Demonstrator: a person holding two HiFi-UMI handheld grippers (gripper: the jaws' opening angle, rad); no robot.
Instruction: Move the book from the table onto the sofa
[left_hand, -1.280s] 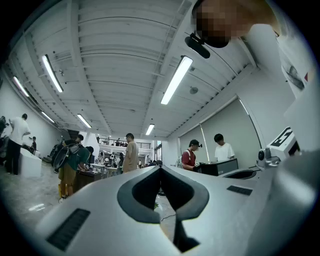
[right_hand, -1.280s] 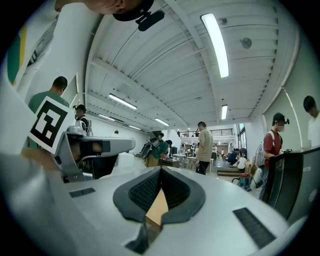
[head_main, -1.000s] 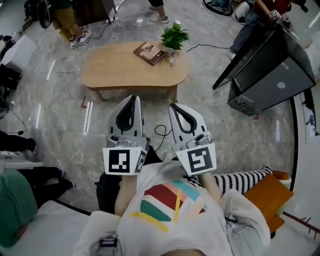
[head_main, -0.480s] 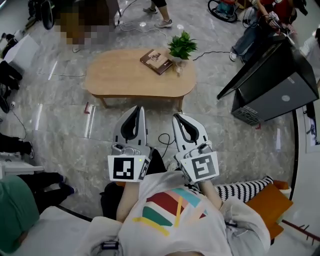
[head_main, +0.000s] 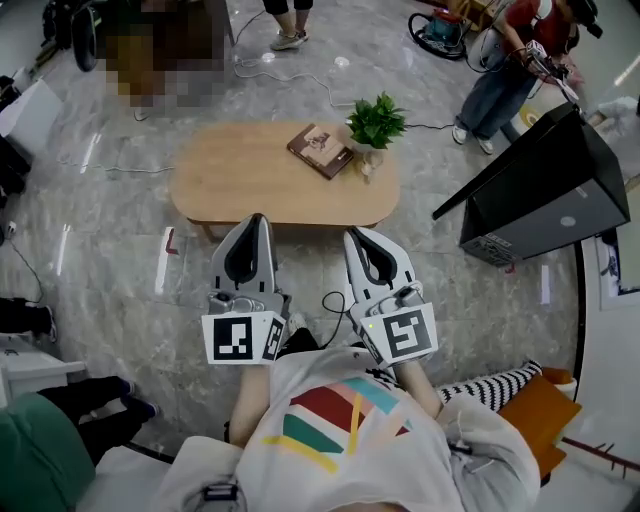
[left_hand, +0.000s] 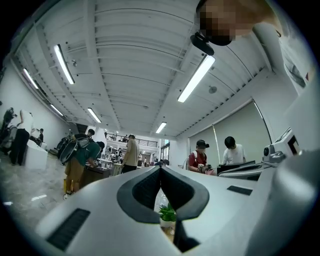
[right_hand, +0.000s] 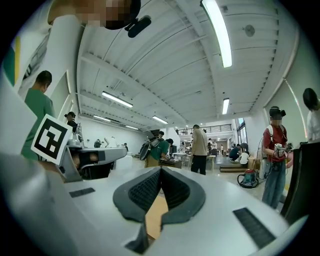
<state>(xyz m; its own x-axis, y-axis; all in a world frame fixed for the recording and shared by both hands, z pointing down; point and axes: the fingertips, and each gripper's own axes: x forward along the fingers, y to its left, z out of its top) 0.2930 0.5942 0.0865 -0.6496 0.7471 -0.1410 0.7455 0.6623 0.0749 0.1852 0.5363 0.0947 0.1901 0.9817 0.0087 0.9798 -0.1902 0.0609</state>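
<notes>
The book (head_main: 320, 150), brown-covered, lies on the far right part of the oval wooden table (head_main: 240, 180), beside a small potted plant (head_main: 375, 122). My left gripper (head_main: 255, 222) and right gripper (head_main: 355, 237) are held side by side just short of the table's near edge, both pointing at it. Each is shut with nothing between its jaws. In the left gripper view the jaw tips meet on the left gripper (left_hand: 160, 170), with the plant (left_hand: 167, 214) showing below them. In the right gripper view the right gripper (right_hand: 160, 170) is shut over a strip of the table (right_hand: 157, 212).
A big black screen on a grey box (head_main: 540, 160) stands to the right. A striped cushion (head_main: 490, 360) and an orange cushion (head_main: 535, 395) lie at the lower right. A cable (head_main: 335, 280) runs on the floor between the grippers. People stand beyond the table (head_main: 500, 70).
Both grippers have moved forward towards the table, which now lies closer in front of them. They stay shut and empty.
</notes>
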